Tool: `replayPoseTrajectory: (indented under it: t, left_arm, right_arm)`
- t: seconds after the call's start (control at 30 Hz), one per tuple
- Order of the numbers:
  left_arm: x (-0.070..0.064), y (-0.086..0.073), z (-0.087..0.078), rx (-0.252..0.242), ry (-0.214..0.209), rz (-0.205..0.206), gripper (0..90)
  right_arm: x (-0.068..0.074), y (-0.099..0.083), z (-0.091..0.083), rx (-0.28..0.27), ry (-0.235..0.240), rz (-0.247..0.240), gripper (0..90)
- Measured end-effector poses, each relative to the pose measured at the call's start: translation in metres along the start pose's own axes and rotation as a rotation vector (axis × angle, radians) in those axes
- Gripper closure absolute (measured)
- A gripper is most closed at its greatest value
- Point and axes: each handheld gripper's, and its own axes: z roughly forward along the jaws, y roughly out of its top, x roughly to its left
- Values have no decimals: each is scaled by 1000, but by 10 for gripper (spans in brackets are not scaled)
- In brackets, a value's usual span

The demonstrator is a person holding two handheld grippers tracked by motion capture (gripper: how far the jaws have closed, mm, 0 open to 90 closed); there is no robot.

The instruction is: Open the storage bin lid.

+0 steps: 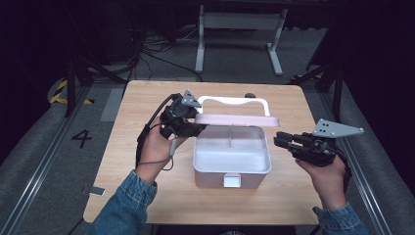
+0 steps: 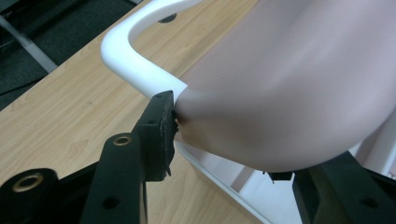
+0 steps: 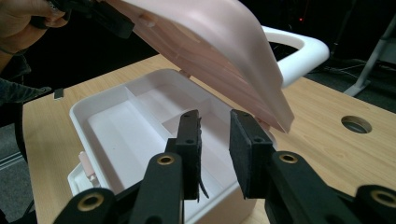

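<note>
Black jaws of my left gripper [image 2: 224, 140] sat clamped on the corner of the pink lid [image 2: 289, 84], one pad pressed to its edge right beside the white handle [image 2: 135, 65], the other jaw coming up under the lid's far side. From the high view I could see that same gripper [image 1: 188, 125] holding the lid [image 1: 237, 120] at its left end, raised well off the box and tilted back toward the far side of the table [image 1: 147, 186].

My right gripper [image 3: 215, 149] hung just off the right wall of the white box [image 3: 107, 140], its jaws a narrow gap apart with nothing between them. In the high view it [image 1: 281, 141] was near the box [image 1: 232, 164] but not touching it.

As I judged it, the opening was mostly done: the latch [image 1: 232, 181] at the front was free of the lid, and the tray inside, with its dividers, lay bare and looked empty. Whether the lid had reached its full swing I couldn't tell; it seemed to be held up by my grip, not resting on its hinge. What I reckoned was left was to carry the lid the rest of the way back and let go, with the right gripper ready to steady the box if it slid.
</note>
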Motion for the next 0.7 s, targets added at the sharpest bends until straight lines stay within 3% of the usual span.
replayPoseTrajectory:
  t: [0.23, 0.4, 0.7]
  left_arm:
    - [10, 10, -1, -23, -19, -21, 549]
    - [17, 14, 0, -38, -11, -29, 603]
    - [30, 26, 6, -19, -11, -36, 674]
  right_arm:
    - [-6, -5, -15, -17, -30, 26, 730]
    - [-9, -9, -22, -26, -41, 45, 731]
    - [-12, -13, -26, -22, -54, 60, 733]
